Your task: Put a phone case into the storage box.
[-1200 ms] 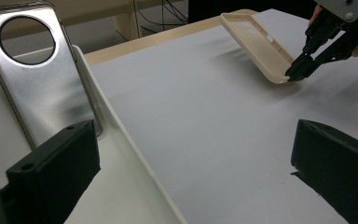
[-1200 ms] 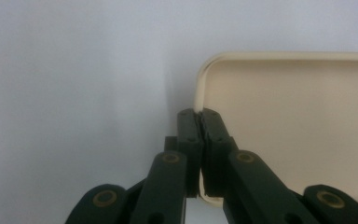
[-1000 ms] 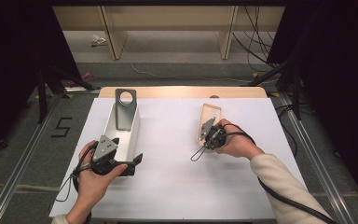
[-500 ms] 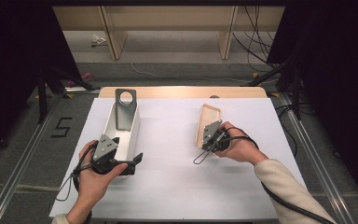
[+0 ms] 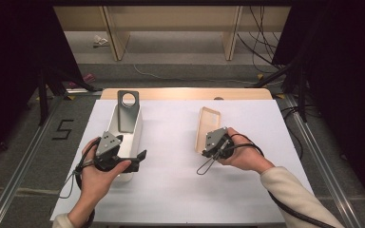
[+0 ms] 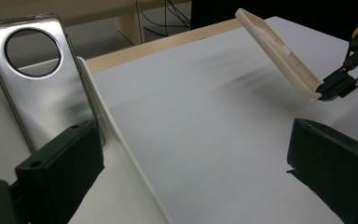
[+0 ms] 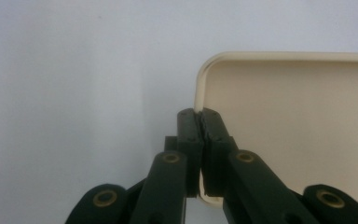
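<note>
A white tray [image 5: 134, 142] sits on the white table sheet [image 5: 171, 180] at the left gripper [image 5: 123, 160], so close that in the high view the gripper's body overlaps the tray's near end. In the left gripper view its two black jaws stand wide apart with nothing between them: one is down inside the tray, the other over bare sheet on the far side of the tray's long wall [image 6: 116, 140]. Just ahead of the jaw inside the tray a silver phone case [image 6: 42, 88] stands leaning in the tray, its large round camera hole uppermost; it is the one thing seen in this container, and the left jaws do not touch it. The right gripper [image 5: 208, 148] is well apart from the tray, off to the side of the left gripper's outer jaw. Its jaws are closed on the edge of a cream phone case [image 5: 206, 127], pinching the rim near one rounded corner, as the right gripper view shows [image 7: 289, 126]. From the left gripper view this case [image 6: 279, 56] is lifted clear of the sheet and tilted, its far end higher, its hollow side turned upward and holding nothing.
</note>
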### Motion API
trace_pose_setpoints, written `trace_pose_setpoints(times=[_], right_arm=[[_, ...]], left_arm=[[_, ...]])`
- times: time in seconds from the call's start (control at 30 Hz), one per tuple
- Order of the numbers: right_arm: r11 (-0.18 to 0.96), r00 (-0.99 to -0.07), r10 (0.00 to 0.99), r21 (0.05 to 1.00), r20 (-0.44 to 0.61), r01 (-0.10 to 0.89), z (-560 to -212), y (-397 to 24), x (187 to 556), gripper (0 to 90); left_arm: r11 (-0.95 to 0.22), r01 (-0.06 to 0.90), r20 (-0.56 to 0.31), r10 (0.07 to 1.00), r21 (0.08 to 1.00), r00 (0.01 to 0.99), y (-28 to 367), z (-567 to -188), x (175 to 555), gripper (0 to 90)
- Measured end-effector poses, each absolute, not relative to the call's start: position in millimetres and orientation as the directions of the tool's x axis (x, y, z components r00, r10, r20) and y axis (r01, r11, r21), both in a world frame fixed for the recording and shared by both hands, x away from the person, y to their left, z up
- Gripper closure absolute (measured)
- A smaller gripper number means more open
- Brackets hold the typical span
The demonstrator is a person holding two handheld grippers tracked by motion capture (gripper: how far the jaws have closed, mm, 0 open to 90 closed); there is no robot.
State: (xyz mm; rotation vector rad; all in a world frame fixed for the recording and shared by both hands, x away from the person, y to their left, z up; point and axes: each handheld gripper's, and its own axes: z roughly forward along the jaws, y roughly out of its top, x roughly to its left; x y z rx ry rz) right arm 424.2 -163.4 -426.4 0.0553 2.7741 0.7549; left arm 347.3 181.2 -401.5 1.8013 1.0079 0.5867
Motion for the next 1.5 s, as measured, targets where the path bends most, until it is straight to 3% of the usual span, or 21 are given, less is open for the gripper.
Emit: trace_pose_setpoints(times=[0.7,1.27,1.5], right_arm=[[0.851,-0.965,0.014,0.51,-0.26,-0.126,-422.0,-145.9,390.7,88.7],[0.844,-0.961,-0.017,0.511,-0.276,-0.162,-420.1,-137.6,380.5,88.6],[0.848,-0.959,-0.026,0.502,-0.282,-0.171,-419.7,-135.5,378.6,88.6]], left_arm=[[-0.29,0.424,-0.042,0.783,0.858,0.62,107.9,-376.6,397.6,8.3],[-0.278,0.48,-0.105,0.771,0.832,0.629,63.0,-374.3,422.3,17.4],[-0.258,0.515,-0.135,0.783,0.818,0.607,55.1,-374.6,431.8,27.5]])
